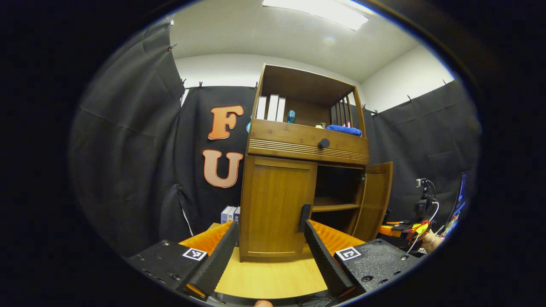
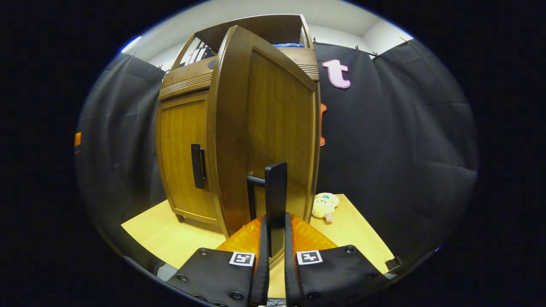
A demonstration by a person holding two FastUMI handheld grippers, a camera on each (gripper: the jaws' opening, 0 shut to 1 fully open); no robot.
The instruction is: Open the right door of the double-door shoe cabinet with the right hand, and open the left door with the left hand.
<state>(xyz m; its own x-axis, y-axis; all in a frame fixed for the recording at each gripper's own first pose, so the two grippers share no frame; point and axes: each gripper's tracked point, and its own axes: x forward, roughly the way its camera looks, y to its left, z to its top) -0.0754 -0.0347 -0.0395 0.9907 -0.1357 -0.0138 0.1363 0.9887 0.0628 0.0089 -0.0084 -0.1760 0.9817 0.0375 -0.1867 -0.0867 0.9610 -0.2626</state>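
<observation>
The wooden shoe cabinet [image 1: 298, 145] stands on a light tabletop. Its left door [image 1: 275, 204] is closed, with a black upright handle [image 1: 305, 217] at its inner edge. My left gripper [image 1: 271, 226] is open a short way in front of that door, the handle just beyond its right fingertip. The right door [image 2: 273, 123] is swung out wide, and the shelf [image 1: 335, 207] inside shows. My right gripper [image 2: 276, 221] is shut on the right door's black handle [image 2: 275, 187]. In the left gripper view this gripper [image 1: 394, 229] and its hand [image 1: 431, 241] appear beside the open door [image 1: 375, 200].
Above the doors are a drawer with a round knob [image 1: 323, 143] and an open shelf with white books [image 1: 271, 107] and a blue towel [image 1: 343, 130]. Small boxes [image 1: 230, 213] sit left of the cabinet. A plush toy [image 2: 324, 205] lies behind the open door. Camera gear [image 1: 424, 198] stands at right.
</observation>
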